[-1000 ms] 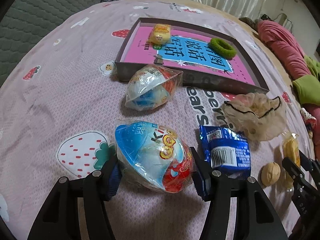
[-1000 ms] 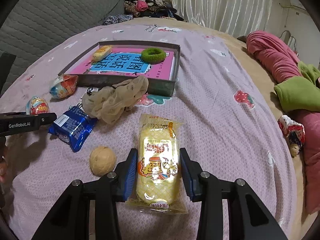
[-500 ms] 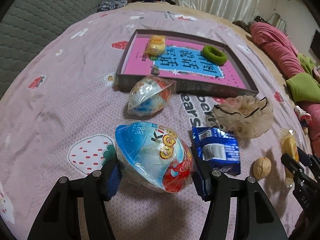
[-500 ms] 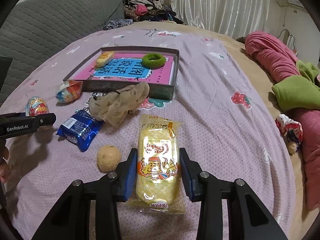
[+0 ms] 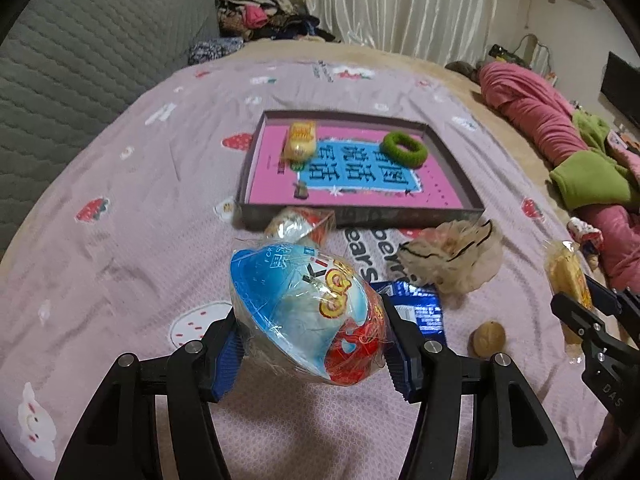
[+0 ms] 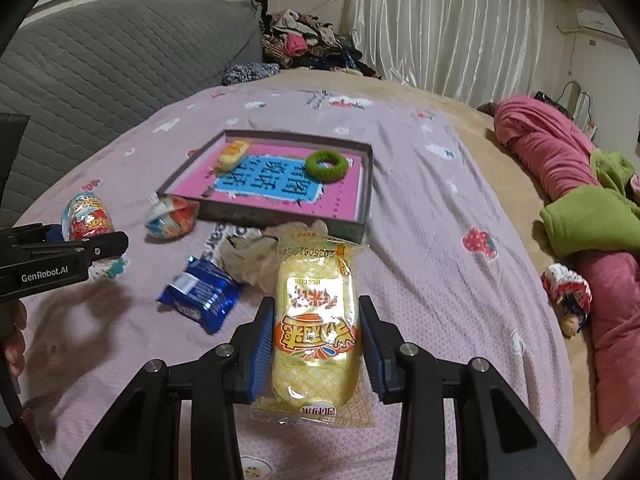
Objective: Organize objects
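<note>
My left gripper (image 5: 312,354) is clamped on the wrapped toy egg (image 5: 306,314); my right gripper (image 6: 316,350) pinches the yellow snack pack (image 6: 314,320). The tray (image 6: 280,216) sits at twelve o'clock. Slippery film could let either slide out mid-carry.

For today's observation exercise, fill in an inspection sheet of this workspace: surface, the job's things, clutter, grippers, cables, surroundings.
Surface: bed with pink printed bedspread.
Job's things: shallow box holding a small yellow snack and a green hair ring; second wrapped egg, blue packet, beige scrunchie and walnut lie outside.
Clutter: clothes pile at the far end.
Grippers: left hand-held gripper shut on wrapped toy egg; right hand-held gripper shut on yellow rice cracker pack.
Cables: nothing seen.
Surroundings: grey headboard, curtains, pink quilt.
</note>
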`<action>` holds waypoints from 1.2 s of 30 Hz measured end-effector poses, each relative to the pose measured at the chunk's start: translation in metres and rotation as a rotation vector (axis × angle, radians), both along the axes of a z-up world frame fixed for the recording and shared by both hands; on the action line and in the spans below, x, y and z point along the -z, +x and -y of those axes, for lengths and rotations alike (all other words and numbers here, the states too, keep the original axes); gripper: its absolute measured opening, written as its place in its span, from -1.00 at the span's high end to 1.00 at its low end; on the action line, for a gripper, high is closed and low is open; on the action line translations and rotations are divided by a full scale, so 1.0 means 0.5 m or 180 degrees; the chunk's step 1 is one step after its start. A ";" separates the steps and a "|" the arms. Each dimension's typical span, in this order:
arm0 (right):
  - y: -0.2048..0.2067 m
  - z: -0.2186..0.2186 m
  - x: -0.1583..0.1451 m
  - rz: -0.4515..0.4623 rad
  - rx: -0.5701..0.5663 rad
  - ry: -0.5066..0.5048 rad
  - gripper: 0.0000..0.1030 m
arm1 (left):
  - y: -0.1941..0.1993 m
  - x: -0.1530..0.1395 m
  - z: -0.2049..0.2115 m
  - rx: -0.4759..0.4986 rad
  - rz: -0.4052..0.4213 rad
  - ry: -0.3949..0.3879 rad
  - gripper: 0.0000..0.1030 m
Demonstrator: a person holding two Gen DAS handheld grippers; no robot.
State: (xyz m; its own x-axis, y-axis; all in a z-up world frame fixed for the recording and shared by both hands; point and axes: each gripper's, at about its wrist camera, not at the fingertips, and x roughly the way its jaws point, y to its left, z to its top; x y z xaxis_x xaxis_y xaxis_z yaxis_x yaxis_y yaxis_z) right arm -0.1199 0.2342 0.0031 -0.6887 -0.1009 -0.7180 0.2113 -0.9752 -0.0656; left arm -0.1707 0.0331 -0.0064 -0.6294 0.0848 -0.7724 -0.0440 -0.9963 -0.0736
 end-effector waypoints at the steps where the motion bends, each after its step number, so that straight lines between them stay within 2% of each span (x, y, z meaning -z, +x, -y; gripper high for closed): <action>1: 0.001 0.002 -0.006 -0.0019 -0.0007 -0.0004 0.22 | 0.003 -0.007 0.001 0.0009 -0.0020 0.0003 -0.21; 11: -0.008 0.028 -0.093 -0.0263 -0.0080 -0.0054 0.22 | 0.016 -0.086 0.000 0.0101 -0.0268 -0.0061 -0.21; 18: -0.013 0.043 -0.150 -0.0428 -0.0126 -0.0091 0.22 | 0.016 -0.147 -0.001 0.0165 -0.0477 -0.0021 -0.21; 26: -0.017 0.059 -0.211 -0.0606 -0.0197 -0.0083 0.22 | 0.016 -0.207 -0.013 0.0210 -0.0715 -0.0137 -0.21; 36: -0.053 0.067 -0.268 -0.0789 -0.0223 -0.0169 0.22 | -0.020 -0.265 -0.022 0.0196 -0.0878 -0.0219 -0.21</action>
State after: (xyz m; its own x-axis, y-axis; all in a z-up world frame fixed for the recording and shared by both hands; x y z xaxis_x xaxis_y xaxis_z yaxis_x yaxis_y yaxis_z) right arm -0.1463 0.2006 0.1373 -0.8330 -0.1875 -0.5206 0.2622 -0.9623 -0.0729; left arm -0.1804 0.0442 0.1261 -0.8119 0.0826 -0.5780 -0.1134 -0.9934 0.0173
